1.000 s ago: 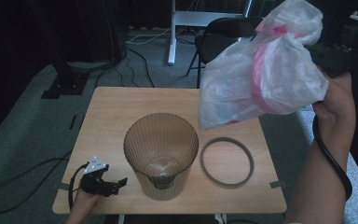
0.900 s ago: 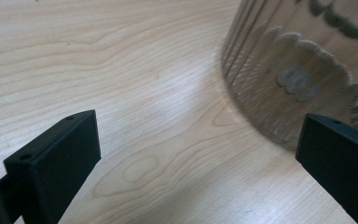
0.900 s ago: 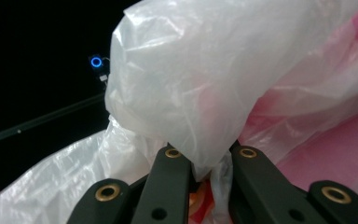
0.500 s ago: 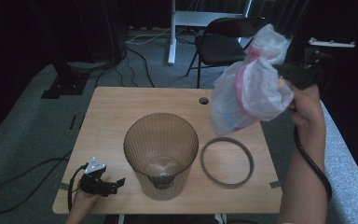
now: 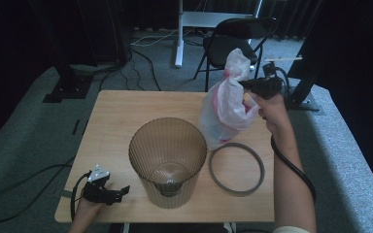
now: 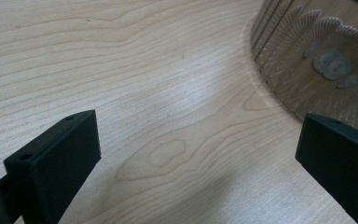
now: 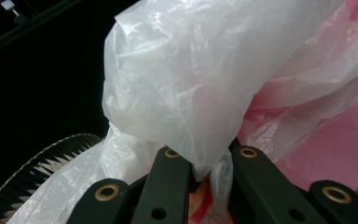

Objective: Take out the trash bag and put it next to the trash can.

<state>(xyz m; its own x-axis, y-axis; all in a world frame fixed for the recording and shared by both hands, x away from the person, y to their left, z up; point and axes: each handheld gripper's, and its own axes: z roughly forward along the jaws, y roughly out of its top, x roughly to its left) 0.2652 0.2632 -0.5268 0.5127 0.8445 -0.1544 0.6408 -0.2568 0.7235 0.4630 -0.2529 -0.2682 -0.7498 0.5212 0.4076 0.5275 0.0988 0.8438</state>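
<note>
**Bag hangs beside the bin, one pinch holding it**

The right gripper [image 5: 246, 86] is clamped tight on a gathered fold of the plastic bag [image 5: 226, 114], and that bag hangs just below the gripper, its bottom brushing the bench [image 5: 116, 121] beside the ribbed bin [image 5: 167, 160]. Its long axis runs near upright, neck up at the gripper, belly down, leaning slightly toward the bin. The risk: thin film could slip from that small pinch, or the belly could snag the rim and tip the bin. The ring [image 5: 236, 168] lies beneath the bag. The left gripper [image 5: 110, 195] rests wide open, bin just beyond it.
</note>
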